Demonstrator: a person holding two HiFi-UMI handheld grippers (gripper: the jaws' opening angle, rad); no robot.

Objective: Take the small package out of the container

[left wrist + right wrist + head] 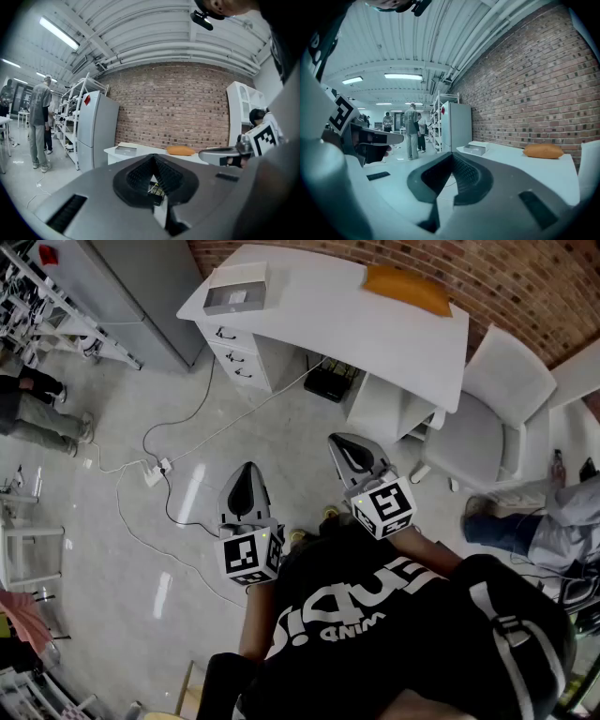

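Two grippers are being held out in front of a person standing on a shiny grey floor (pixel 112 549). The left gripper (pixel 246 470) is being held with its jaws pressed together, and nothing is being pinched between them. The right gripper (pixel 342 442) is being held the same way, with its jaws together and nothing between them. Both are being pointed almost level toward a white desk (pixel 356 324), and both are well apart from it.

The container (pixel 236 289), a flat grey and white box, is sitting on the left end of the desk. Whether the small package is lying inside it cannot be told. An orange pouch (pixel 408 289) is lying on the other end, well apart from the container. A white chair (pixel 487 418) is standing just beside the desk. A white plug strip (pixel 155 470) is lying on the floor.
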